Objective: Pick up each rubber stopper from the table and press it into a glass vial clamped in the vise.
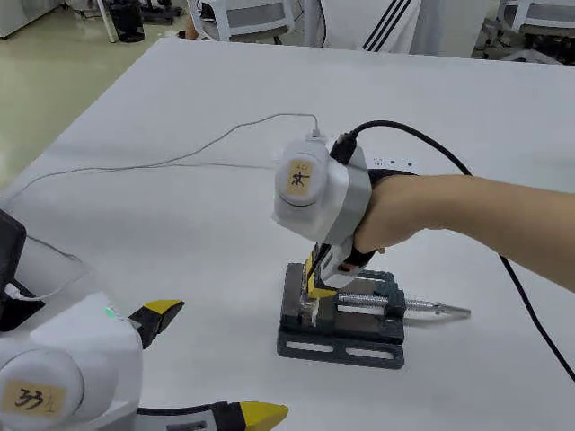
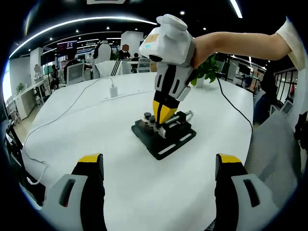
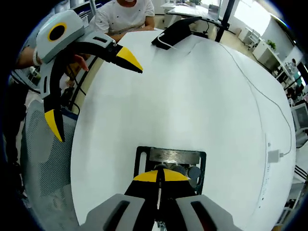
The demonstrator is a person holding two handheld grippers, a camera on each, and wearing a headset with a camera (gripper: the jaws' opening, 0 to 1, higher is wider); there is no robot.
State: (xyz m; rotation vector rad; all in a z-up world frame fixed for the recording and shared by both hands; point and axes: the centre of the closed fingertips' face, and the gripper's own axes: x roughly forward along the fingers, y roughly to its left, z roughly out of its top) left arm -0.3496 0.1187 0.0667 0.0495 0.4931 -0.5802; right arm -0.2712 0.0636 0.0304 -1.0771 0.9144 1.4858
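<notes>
A dark metal vise [image 1: 341,328] sits on the white table [image 1: 180,206], its screw handle pointing right. My right gripper [image 1: 312,292] points straight down into it. In the right gripper view its yellow tips meet, shut, over the vise [image 3: 173,155], beside a grey vial top [image 3: 193,172]; what lies under the tips is hidden. The left gripper view shows the right gripper [image 2: 162,118] on the vise [image 2: 163,139], with dark-capped vials [image 2: 147,116] just left of its tips. My left gripper [image 1: 216,359] hangs open and empty near the table's front edge, and appears as the left gripper [image 3: 94,96] in the right gripper view.
A thin white cable [image 1: 225,139] runs across the table to a small white adapter [image 2: 113,90]. A black cable [image 1: 422,139] trails from the right gripper. A black device [image 1: 9,269] lies at the left edge. Office chairs stand beyond the table.
</notes>
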